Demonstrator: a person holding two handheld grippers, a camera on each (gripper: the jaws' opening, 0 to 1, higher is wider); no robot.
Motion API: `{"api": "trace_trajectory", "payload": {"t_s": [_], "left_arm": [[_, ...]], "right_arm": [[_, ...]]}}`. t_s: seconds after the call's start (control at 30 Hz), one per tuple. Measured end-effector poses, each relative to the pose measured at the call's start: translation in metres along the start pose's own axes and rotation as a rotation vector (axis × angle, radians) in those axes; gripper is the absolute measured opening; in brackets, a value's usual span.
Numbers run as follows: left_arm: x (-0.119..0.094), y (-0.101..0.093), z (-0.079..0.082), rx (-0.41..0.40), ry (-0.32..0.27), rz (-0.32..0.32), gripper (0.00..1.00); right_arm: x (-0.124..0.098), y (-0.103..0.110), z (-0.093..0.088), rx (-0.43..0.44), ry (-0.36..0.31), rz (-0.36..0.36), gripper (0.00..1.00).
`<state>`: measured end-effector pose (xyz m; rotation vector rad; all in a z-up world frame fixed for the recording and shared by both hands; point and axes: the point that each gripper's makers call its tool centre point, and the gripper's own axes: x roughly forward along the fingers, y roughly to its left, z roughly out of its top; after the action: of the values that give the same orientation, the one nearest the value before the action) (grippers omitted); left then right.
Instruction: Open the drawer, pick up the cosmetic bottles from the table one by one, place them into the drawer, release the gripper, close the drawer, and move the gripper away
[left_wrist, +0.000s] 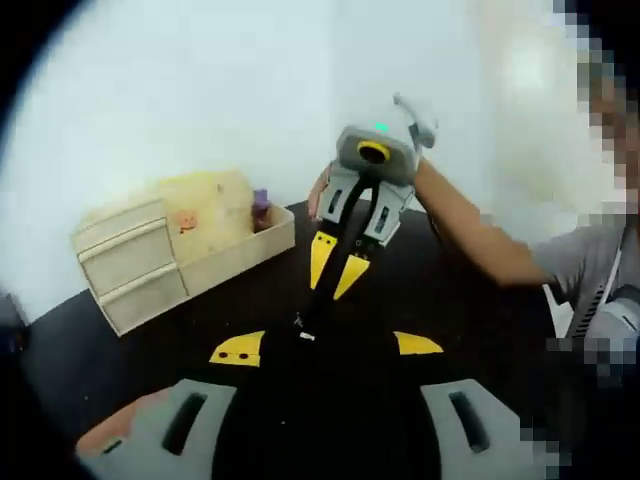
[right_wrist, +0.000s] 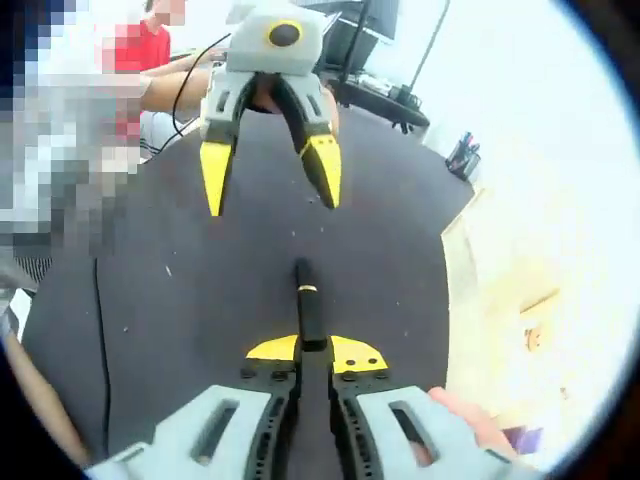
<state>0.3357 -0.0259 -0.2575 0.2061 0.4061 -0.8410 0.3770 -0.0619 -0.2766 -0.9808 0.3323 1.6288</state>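
Two hand-held grippers face each other over the black table (right_wrist: 200, 300). In the right gripper view, my right hand-held gripper (right_wrist: 314, 352) has its yellow-tipped jaws closed on a slim black cosmetic bottle (right_wrist: 308, 305) with a thin gold band, which sticks out forward from between the tips, low over the table. In the left gripper view that same right hand-held gripper (left_wrist: 335, 268) comes in from the far side, its yellow tips drawn together to a point and angled down toward the bottle (left_wrist: 310, 325), which is dark and hard to make out against the table there. My left hand-held gripper (left_wrist: 325, 347) stands wide open, its yellow tips well apart and nothing between them; in the right gripper view it (right_wrist: 270, 175) hangs above the table beyond the bottle, jaws spread and empty. A light wooden drawer unit (left_wrist: 135, 265) sits at the far left of the table in the left gripper view, its drawer fronts flush, with an open wooden tray section (left_wrist: 240, 245) joined beside it. A small purple-capped bottle (left_wrist: 261, 208) stands upright in that tray.
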Motion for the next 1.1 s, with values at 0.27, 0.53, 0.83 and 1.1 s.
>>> {"api": "trace_trajectory", "payload": {"t_s": [0.27,0.53,0.83,1.1], "left_arm": [[0.015,-0.006,-0.002,0.076,0.048,0.008,0.41],[0.024,-0.003,-0.003,0.188,0.117,0.009,0.30],[0.028,-0.008,-0.011,0.239,0.139,0.005,0.25],[0.033,-0.004,-0.004,0.282,0.106,0.028,0.15]], "right_arm": [[-0.008,0.005,0.021,-0.053,-0.010,-0.015,0.07],[-0.009,0.021,0.041,-0.142,0.012,-0.013,0.06],[-0.006,0.029,0.050,-0.193,0.025,-0.011,0.06],[-0.008,0.030,0.050,-0.205,0.024,-0.007,0.06]]}}
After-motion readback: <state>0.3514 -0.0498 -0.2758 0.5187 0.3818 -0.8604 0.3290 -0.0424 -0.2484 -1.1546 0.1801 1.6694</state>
